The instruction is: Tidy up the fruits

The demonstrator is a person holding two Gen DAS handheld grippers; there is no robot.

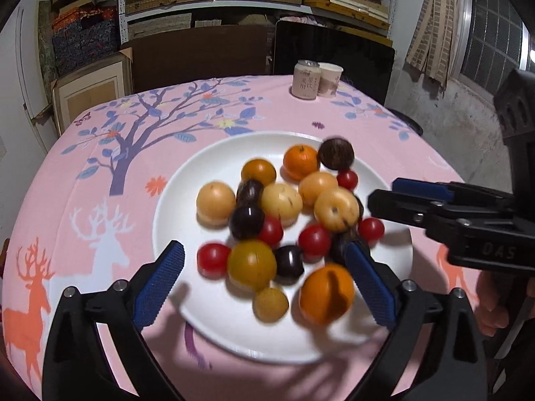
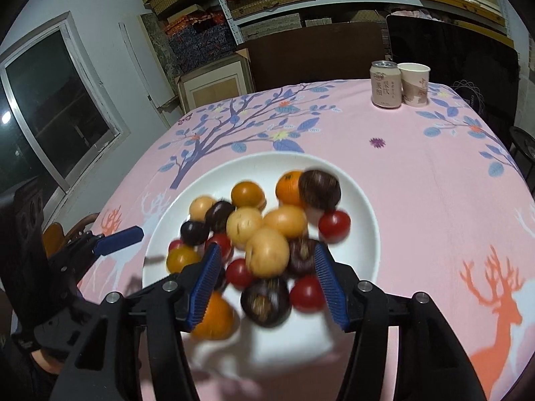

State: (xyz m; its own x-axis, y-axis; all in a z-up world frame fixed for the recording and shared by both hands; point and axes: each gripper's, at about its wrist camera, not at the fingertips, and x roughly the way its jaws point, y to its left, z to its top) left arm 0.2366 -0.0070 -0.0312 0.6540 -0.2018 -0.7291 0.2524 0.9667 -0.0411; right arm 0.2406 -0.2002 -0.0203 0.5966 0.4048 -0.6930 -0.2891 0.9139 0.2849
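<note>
Main risk: the fruits (image 1: 281, 220) lie heaped and touching on a shallow white plate (image 1: 187, 200) at frame centre, so a jaw pushed into the pile would likely roll neighbours off the low rim onto the table (image 1: 100, 173). The two grippers work close together and may collide. The left gripper (image 1: 264, 284) stands wide, empty, at the plate's near edge; the right gripper (image 2: 267, 284) is partly open, empty, over the near fruits. Fruit is round, smooth: orange, yellow, dark purple and small red pieces, some blurred.

fruits (image 1: 281, 200) lie on the plate (image 1: 187, 200); can (image 1: 305, 78) and cup (image 1: 329, 78) behind.
</note>
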